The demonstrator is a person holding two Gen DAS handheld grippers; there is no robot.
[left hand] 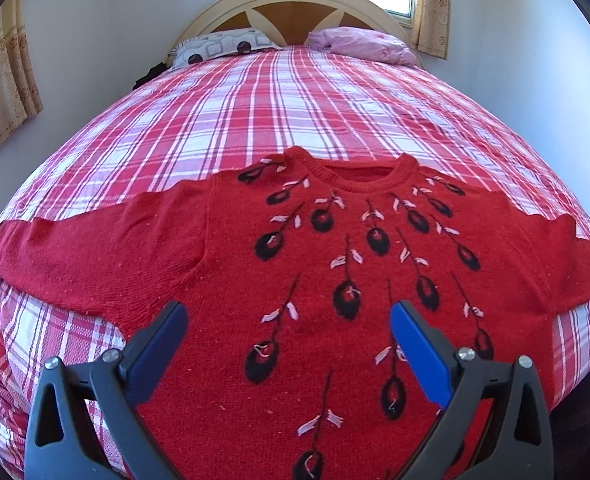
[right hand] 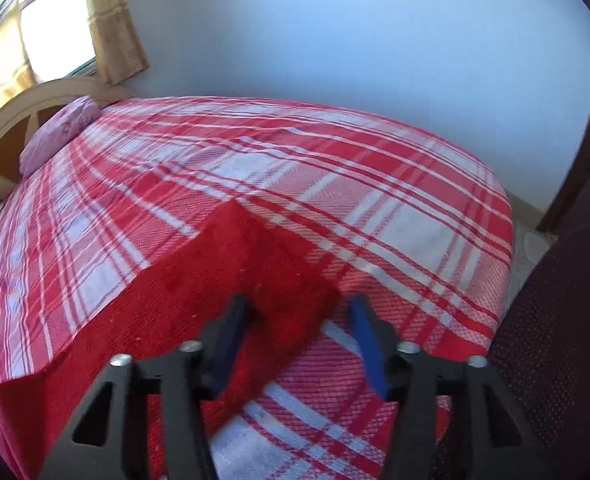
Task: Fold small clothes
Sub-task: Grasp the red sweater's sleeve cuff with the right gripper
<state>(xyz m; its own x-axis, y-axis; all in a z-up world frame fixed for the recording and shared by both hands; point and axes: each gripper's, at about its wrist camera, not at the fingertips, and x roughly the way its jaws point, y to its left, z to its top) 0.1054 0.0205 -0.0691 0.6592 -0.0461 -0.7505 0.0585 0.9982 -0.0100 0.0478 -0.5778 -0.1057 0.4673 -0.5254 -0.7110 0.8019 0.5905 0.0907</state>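
Red sweater (left hand: 335, 280) spread flat, front up, on the plaid bed (left hand: 295, 100), neckline toward 12 o'clock. Left gripper (left hand: 289, 322) hovers over its body, jaws wide apart — nothing held. Right gripper (right hand: 299, 312) (blurred) straddles a sleeve end (right hand: 255, 280), jaws apart, pads not pressing.

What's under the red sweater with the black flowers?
The red sweater lies spread flat on the red and white plaid bedspread, which shows all around it. Whatever is directly beneath the sweater is covered, so nothing else can be seen there.
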